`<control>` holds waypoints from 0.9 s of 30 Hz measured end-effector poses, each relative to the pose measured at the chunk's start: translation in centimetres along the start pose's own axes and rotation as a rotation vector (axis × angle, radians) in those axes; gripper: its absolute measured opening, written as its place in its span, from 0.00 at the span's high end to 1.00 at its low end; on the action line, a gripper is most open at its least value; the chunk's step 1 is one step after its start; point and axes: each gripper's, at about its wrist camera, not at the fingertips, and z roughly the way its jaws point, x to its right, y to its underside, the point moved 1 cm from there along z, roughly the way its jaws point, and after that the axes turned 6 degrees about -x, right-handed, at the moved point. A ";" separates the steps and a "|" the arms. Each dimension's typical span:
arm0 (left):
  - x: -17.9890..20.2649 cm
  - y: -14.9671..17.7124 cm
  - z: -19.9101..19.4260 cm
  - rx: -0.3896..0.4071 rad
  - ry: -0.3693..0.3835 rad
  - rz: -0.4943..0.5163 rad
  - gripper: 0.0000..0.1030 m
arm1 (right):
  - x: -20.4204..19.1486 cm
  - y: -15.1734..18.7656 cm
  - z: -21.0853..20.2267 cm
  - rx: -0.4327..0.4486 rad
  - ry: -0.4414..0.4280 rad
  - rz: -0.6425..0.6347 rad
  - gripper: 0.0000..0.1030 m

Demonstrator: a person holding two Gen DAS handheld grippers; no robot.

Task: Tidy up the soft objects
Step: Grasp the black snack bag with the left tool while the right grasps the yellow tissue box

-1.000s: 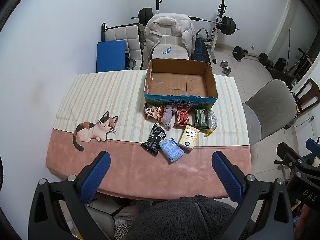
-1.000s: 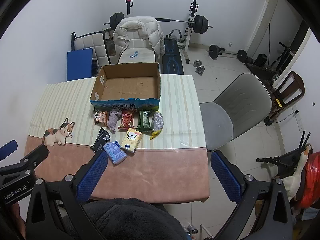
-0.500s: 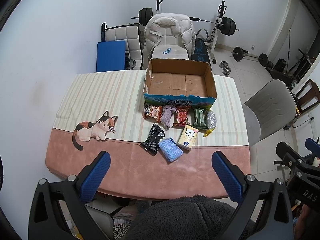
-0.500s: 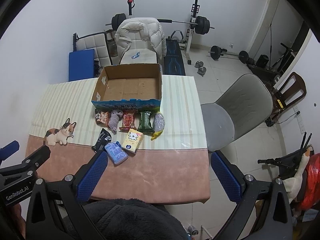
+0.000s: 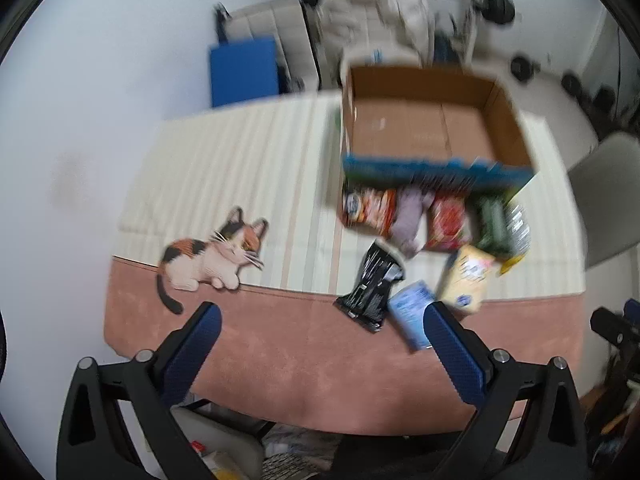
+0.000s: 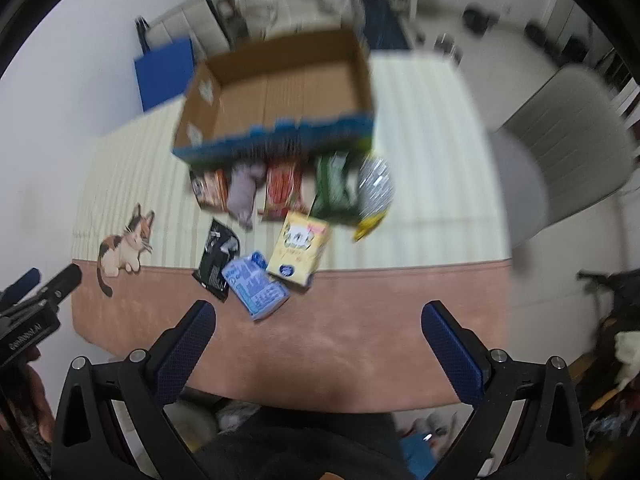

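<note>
An open, empty cardboard box stands on the table. In front of it lie several soft packets: a black pouch, a blue tissue pack, a yellow pack, a grey plush, a red packet, a green packet and a silver bag. My left gripper and right gripper are both open and empty, above the table's near edge. Both views are blurred.
The tablecloth has a cat picture at the left. A grey chair stands to the right of the table. A chair with a white jacket, a blue pad and weights are behind the table.
Both grippers have moved forward and down toward the table, so the box and packets look larger. The views are now motion-blurred. Nothing was picked up.
</note>
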 end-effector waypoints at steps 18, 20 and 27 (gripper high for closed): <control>6.1 -4.2 24.2 -0.376 0.089 0.334 0.18 | -3.2 -6.7 24.0 -0.283 -0.003 0.142 0.13; 6.4 -4.0 24.4 -0.383 0.102 0.335 0.19 | -3.7 -6.7 25.1 -0.301 0.000 0.146 0.14; 5.1 -2.4 24.9 -0.431 0.196 0.198 0.46 | -4.5 -5.7 27.5 -0.336 0.034 0.154 0.33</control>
